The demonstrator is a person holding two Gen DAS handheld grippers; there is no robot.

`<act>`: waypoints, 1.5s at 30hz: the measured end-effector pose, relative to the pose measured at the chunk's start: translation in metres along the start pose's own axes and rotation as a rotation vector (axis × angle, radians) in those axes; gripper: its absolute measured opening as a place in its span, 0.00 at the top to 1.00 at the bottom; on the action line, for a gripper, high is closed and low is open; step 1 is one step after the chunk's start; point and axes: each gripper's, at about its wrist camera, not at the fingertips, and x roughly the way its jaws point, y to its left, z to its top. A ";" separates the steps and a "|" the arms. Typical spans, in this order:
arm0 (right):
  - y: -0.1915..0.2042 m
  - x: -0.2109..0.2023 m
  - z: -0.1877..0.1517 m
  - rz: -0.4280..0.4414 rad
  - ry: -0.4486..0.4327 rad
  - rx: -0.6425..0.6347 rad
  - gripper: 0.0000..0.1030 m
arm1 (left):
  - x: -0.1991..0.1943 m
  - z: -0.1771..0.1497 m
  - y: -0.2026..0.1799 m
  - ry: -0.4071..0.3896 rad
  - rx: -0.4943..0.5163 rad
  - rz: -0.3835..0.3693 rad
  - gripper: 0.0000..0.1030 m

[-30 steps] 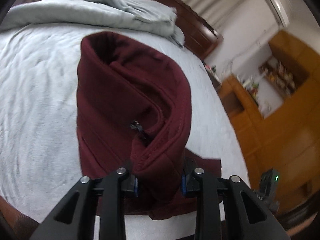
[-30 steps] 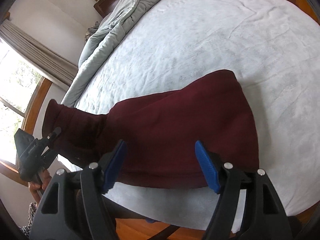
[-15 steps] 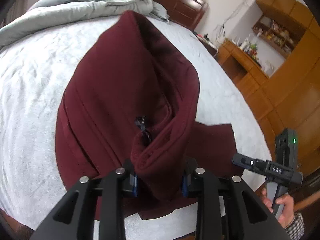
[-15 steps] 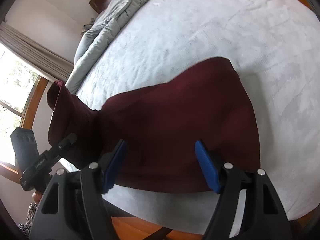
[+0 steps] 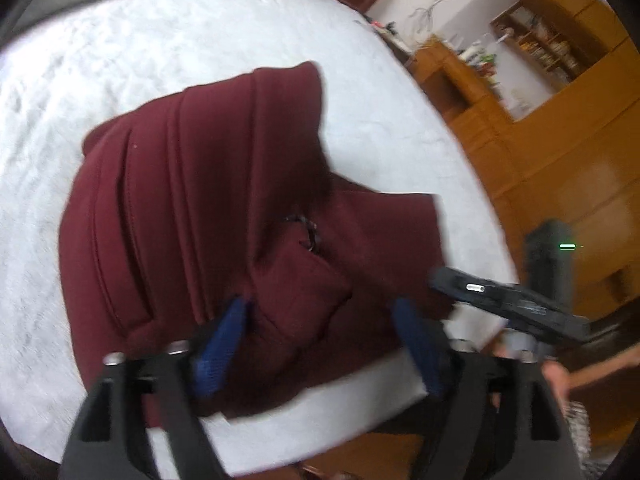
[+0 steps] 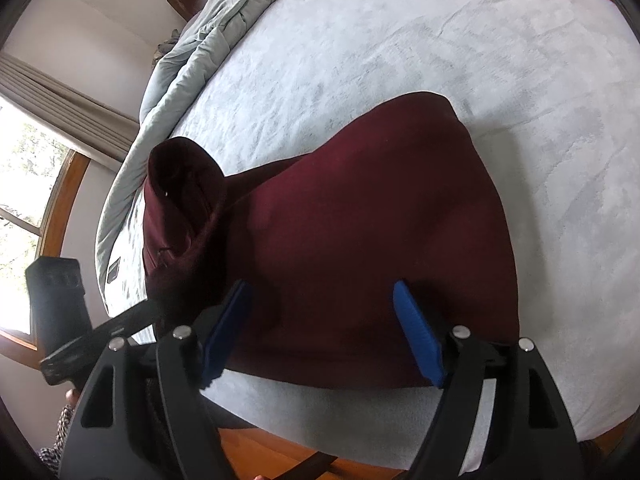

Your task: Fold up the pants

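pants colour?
Dark maroon pants, plain, no pattern; clearest in the right wrist view.

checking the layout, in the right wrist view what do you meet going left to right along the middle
window → left gripper → raised fold of the maroon pants → flat body of the pants → bare grey-white bedsheet

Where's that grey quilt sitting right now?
The grey quilt lies bunched along the far edge of the bed, upper left in the right wrist view, beyond the maroon pants and near the window.
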 end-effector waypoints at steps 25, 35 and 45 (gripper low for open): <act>0.120 0.075 0.004 -0.040 0.259 -0.155 0.15 | -0.007 -0.016 0.090 0.005 -0.210 0.290 0.08; 0.134 0.047 0.009 0.131 0.198 -0.214 0.75 | -0.017 -0.011 0.079 -0.034 -0.206 0.307 0.09; 0.102 -0.050 0.031 0.131 0.023 -0.189 0.75 | -0.020 0.004 0.030 -0.087 -0.115 0.302 0.09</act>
